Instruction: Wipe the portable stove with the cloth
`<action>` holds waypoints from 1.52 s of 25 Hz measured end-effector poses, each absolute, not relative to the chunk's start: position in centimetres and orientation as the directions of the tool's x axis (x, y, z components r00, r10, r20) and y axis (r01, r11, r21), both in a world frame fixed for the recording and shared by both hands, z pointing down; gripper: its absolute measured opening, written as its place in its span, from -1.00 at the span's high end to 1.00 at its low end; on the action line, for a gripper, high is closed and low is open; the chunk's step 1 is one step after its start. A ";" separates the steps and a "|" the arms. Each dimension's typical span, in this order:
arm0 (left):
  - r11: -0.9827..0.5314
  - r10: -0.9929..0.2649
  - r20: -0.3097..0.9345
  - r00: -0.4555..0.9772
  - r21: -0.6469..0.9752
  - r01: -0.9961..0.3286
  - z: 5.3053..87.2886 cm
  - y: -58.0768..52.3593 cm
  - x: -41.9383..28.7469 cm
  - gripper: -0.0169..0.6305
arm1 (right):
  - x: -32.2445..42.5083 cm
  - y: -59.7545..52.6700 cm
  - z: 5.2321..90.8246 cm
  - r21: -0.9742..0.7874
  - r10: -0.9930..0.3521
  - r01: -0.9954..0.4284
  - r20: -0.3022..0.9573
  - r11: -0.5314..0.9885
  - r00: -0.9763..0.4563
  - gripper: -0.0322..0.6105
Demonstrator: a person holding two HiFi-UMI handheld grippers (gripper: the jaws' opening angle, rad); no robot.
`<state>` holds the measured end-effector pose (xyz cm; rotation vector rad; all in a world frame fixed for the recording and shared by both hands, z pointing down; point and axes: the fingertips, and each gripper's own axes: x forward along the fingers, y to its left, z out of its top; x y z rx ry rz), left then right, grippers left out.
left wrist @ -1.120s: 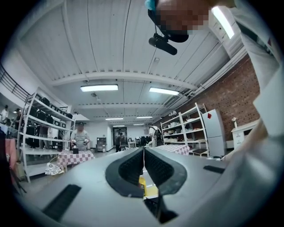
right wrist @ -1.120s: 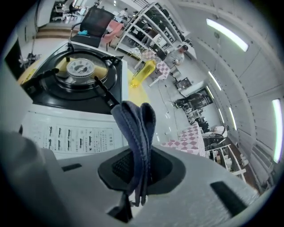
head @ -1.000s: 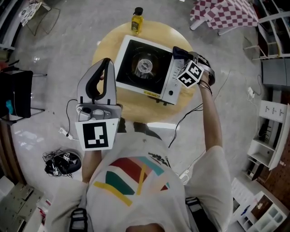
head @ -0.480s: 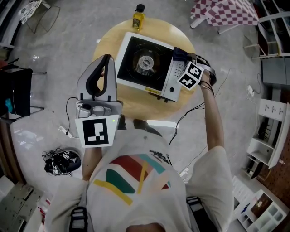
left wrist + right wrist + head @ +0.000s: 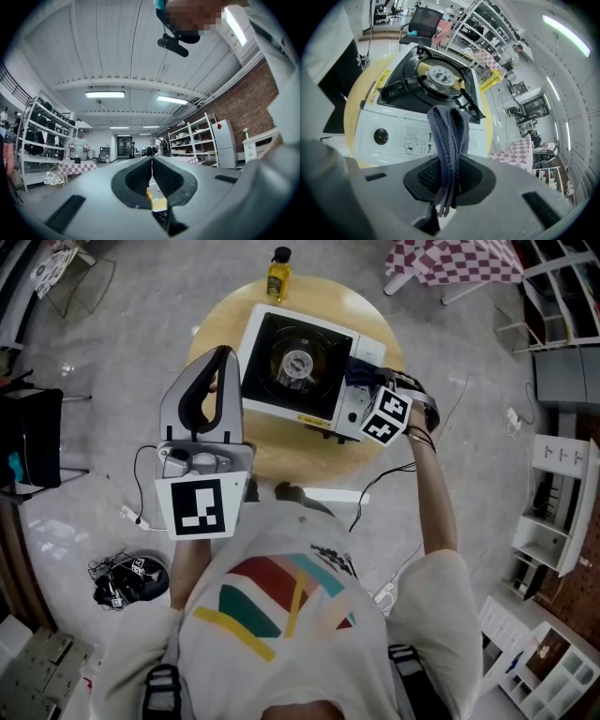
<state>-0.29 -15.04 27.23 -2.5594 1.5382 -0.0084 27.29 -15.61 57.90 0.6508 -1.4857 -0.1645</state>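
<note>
Right gripper (image 5: 449, 174) is clamped on a folded dark blue-grey cloth (image 5: 449, 136), which fills the gap between its jaws. The cloth's long axis runs straight out along the jaws, and its free end points at the stove. In the head view the person's right arm (image 5: 433, 493) is stretched well forward, and the right hand (image 5: 419, 407) carries this gripper (image 5: 361, 381) at the right-hand end of the stove. The cloth (image 5: 359, 369) lies over that end, though whether it presses on the surface cannot be told.

The white portable gas stove with its black top (image 5: 298, 360) sits in the middle of a round pale wooden table (image 5: 211, 329). Its long axis runs across the table from left to right, slightly tilted. Its white panel, with one black knob (image 5: 380, 136), faces the right gripper, and one round burner (image 5: 439, 75) shows on top.

The left gripper (image 5: 221, 357) is held up close to the body by the table's left edge and points forward. In its own view its jaws (image 5: 152, 171) are pressed together with nothing between them.

Counted, there are two grippers, one cloth and one stove. One yellow bottle with a black cap (image 5: 277, 273) stands at the table's far edge.
</note>
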 end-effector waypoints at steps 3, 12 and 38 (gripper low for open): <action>-0.465 -0.875 -0.083 0.477 -0.129 -0.876 27.1 -14.9 -0.5 0.92 | 26.6 -13.4 58.1 0.472 -0.462 -0.278 0.881 0.837 0.103 0.79; -0.490 -0.860 -0.096 0.501 -0.120 -0.864 26.7 -14.7 -0.7 0.93 | 23.6 -6.4 57.9 0.398 -0.400 -0.296 0.915 0.868 0.056 0.79; -0.450 -0.859 -0.223 0.460 -0.101 -0.888 22.9 -15.9 -2.8 0.93 | 13.5 -3.9 52.0 0.377 -0.489 -0.453 0.858 0.808 -0.158 0.79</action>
